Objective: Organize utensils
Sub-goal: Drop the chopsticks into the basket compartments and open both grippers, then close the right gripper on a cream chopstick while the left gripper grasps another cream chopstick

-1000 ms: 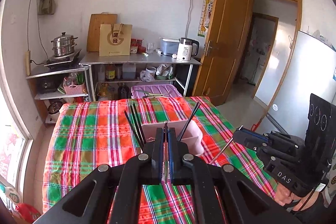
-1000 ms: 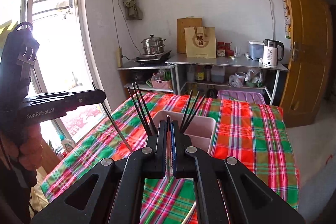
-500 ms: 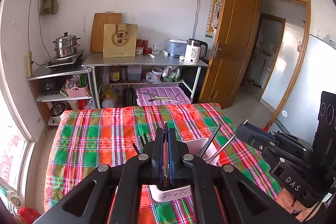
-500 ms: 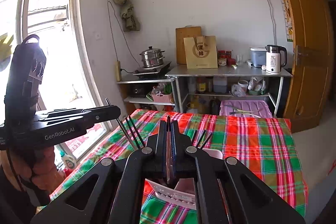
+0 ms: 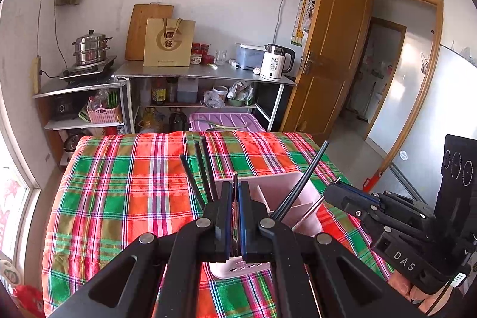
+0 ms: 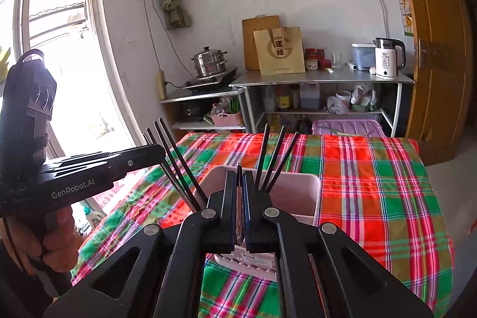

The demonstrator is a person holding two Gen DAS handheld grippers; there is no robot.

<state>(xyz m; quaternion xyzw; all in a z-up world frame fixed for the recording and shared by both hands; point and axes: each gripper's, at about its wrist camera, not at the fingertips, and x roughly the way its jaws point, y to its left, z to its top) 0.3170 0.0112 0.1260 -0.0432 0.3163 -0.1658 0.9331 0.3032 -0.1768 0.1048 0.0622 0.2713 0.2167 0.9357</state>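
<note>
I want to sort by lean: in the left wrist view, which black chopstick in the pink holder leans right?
The lone chopstick, slanting toward the right claw; the other three stand bunched at the left side of the holder, tilting left.

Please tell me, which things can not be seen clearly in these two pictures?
- Bottom of the pink holder: left view, hidden behind the left gripper.
- What each gripper clamps: only a thin edge shows between the fingers; the right gripper covers the rest.
- Lower ends of the chopsticks: inside the holder.
- Items on the shelf: too small.
</note>
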